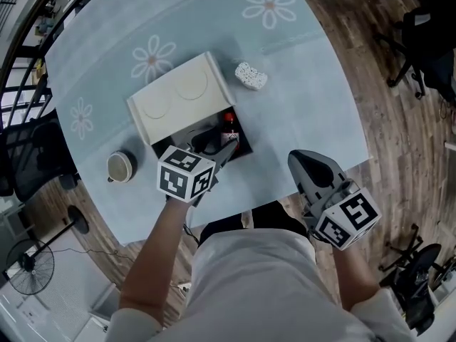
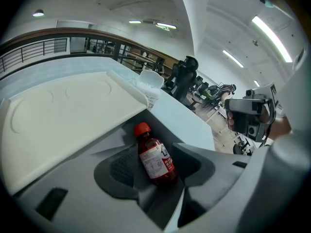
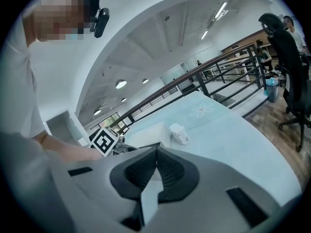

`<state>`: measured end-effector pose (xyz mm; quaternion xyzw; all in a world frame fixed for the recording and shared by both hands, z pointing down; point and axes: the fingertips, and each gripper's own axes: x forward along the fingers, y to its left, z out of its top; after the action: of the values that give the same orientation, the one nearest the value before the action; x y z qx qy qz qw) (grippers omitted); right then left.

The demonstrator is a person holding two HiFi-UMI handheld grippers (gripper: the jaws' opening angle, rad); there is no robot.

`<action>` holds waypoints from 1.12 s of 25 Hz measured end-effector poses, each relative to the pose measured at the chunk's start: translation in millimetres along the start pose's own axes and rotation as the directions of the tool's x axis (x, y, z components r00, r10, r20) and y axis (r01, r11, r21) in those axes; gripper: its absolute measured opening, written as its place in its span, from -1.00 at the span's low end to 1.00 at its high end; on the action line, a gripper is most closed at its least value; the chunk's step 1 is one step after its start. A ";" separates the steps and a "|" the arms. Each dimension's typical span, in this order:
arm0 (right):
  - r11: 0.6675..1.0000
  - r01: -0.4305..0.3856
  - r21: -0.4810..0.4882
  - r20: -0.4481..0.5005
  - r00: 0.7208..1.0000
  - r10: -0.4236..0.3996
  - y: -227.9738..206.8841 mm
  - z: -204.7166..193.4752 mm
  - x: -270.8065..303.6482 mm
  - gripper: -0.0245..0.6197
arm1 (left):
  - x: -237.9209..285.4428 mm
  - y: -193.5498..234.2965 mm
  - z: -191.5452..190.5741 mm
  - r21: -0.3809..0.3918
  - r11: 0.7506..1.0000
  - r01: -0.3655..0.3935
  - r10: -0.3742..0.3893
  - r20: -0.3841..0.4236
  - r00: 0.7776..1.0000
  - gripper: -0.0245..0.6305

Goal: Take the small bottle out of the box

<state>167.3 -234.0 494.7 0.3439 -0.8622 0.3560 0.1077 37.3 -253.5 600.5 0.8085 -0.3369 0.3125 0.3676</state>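
The small bottle [image 1: 229, 122], dark red with a red cap, stands in the black opening of the box [image 1: 244, 147], whose white lid [image 1: 182, 95] is slid back to the upper left. My left gripper [image 1: 226, 147] reaches into that opening. In the left gripper view the bottle [image 2: 154, 160] lies in the gap of the left gripper [image 2: 161, 181], whose jaws stand wide and do not visibly press on it. The right gripper [image 1: 305, 164] hovers over the table's near right edge, away from the box. Its pads [image 3: 167, 168] meet with nothing between them, the right gripper [image 3: 156, 153] shut.
A round cup [image 1: 120, 167] sits left of the box near the table edge. A white speckled object [image 1: 251, 76] lies right of the lid. The pale blue flowered tablecloth [image 1: 299, 98] ends close in front of me. Office chairs stand on the wooden floor.
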 end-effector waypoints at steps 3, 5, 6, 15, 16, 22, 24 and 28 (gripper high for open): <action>1.000 -0.001 0.005 -0.005 1.000 0.001 -2.7 -2.9 1.8 -0.86 | 6.0 2.1 -2.1 -0.005 1.000 -0.005 0.005 -0.032 0.999 -0.26; 1.000 0.000 0.006 -0.007 1.000 0.000 -5.8 -4.3 2.2 -0.86 | 10.5 2.9 -3.5 -0.016 1.000 -0.004 0.003 -0.048 0.999 -0.25; 1.000 0.001 0.008 -0.008 1.000 -0.001 -7.5 -4.8 2.2 -0.86 | 12.7 2.9 -3.9 -0.025 1.000 -0.002 0.000 -0.054 0.999 -0.25; 0.999 0.016 0.034 -0.001 1.000 -0.016 -20.9 -6.2 1.0 -0.86 | 28.3 -0.5 -7.9 -0.117 0.993 0.036 -0.048 -0.100 0.994 -0.16; 0.999 0.018 0.036 0.000 1.000 -0.018 -21.6 -5.8 0.8 -0.86 | 29.1 -0.7 -8.0 -0.132 0.990 0.043 -0.056 -0.100 0.993 -0.16; 0.999 0.030 0.044 0.003 1.000 -0.030 -23.7 -6.7 0.8 -0.86 | 28.6 1.2 -6.5 -0.201 0.977 0.073 -0.089 -0.074 0.993 -0.17; 0.999 0.033 0.042 0.000 0.999 -0.033 -22.9 -7.2 1.9 -0.86 | 27.9 1.6 -6.5 -0.201 0.977 0.073 -0.090 -0.073 0.993 -0.17; 0.999 0.039 0.038 -0.004 0.999 -0.039 -20.3 -8.5 3.8 -0.86 | 25.2 2.7 -7.6 -0.189 0.980 0.069 -0.084 -0.072 0.994 -0.20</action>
<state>177.6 -240.4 513.5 0.3619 -0.8483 0.3707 0.1095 47.8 -256.7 624.6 0.7698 -0.3184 0.2975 0.4665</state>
